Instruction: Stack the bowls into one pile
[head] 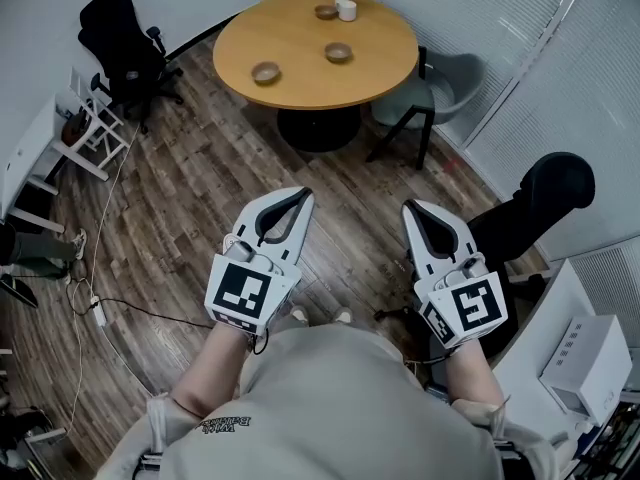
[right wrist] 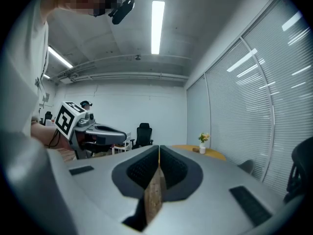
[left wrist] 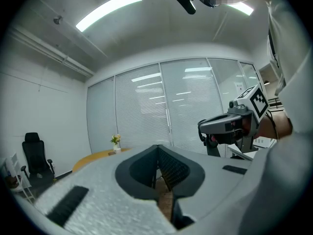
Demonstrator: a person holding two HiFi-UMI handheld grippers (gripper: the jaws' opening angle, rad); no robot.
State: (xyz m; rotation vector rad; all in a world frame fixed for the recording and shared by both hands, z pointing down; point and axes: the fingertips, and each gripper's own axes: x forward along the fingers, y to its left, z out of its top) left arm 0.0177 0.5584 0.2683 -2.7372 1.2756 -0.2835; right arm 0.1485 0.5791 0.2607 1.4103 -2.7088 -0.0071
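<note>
Three small brown round bowls were seen lying apart from one another on the round light wooden tabletop (head: 300,38) at the far side of the room: the near-left bowl (head: 266,72), the middle bowl (head: 338,52) and the far bowl (head: 326,12), the last just beside a white vase of flowers (head: 347,9); the left tool (head: 304,194) and the right tool (head: 409,209) were held side by side over the dark wooden plank floor (head: 200,188), well short of the tabletop and pointed toward it; the jaws of each tool were closed together at the tips, with nothing between them; a black office chair (head: 125,48) was placed at the far left, and a grey chair (head: 445,88) just right of the tabletop.
</note>
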